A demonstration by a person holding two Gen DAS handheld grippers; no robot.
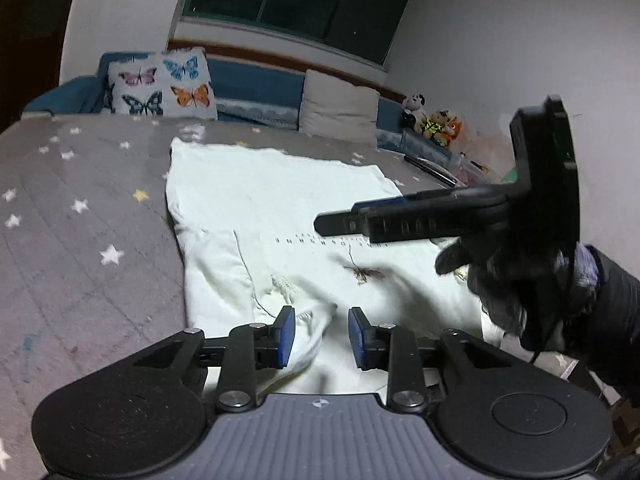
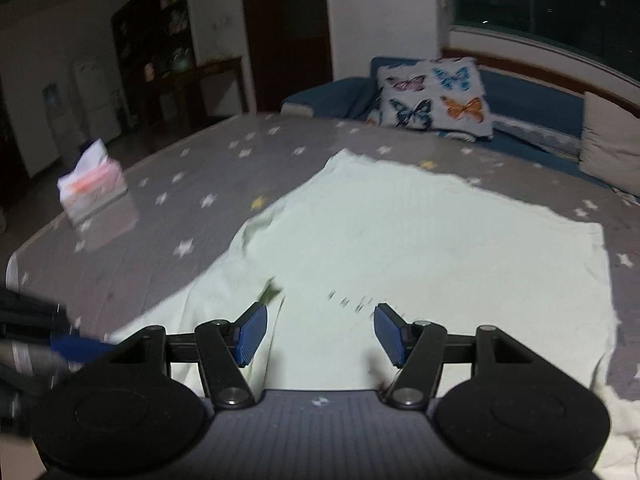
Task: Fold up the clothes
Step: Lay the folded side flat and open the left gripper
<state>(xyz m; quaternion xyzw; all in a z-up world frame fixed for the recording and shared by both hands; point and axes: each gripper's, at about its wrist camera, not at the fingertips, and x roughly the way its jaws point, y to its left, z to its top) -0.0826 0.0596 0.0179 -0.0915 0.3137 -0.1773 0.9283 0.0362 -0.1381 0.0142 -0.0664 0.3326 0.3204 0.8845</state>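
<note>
A white garment point(image 1: 280, 200) with a line of small dark print and a brown insect motif point(image 1: 364, 273) lies spread on the grey star-patterned cover point(image 1: 88, 208). Its left side is folded inward. My left gripper point(image 1: 322, 336) hovers over the garment's near edge with its blue pads apart. A raised fold of cloth lies below the gap, not pinched. My right gripper point(image 1: 344, 222), held by a dark gloved hand point(image 1: 520, 284), reaches in from the right above the print. In the right wrist view, the right gripper point(image 2: 320, 332) stands open over the garment point(image 2: 420, 240), gripping nothing.
A tissue box point(image 2: 92, 188) stands on the cover at the left. Behind the surface is a blue sofa point(image 1: 256, 88) with a butterfly pillow point(image 1: 160, 84), a beige cushion point(image 1: 340, 106) and plush toys point(image 1: 432, 120). A dark pen-like object point(image 1: 430, 168) lies at the far right edge.
</note>
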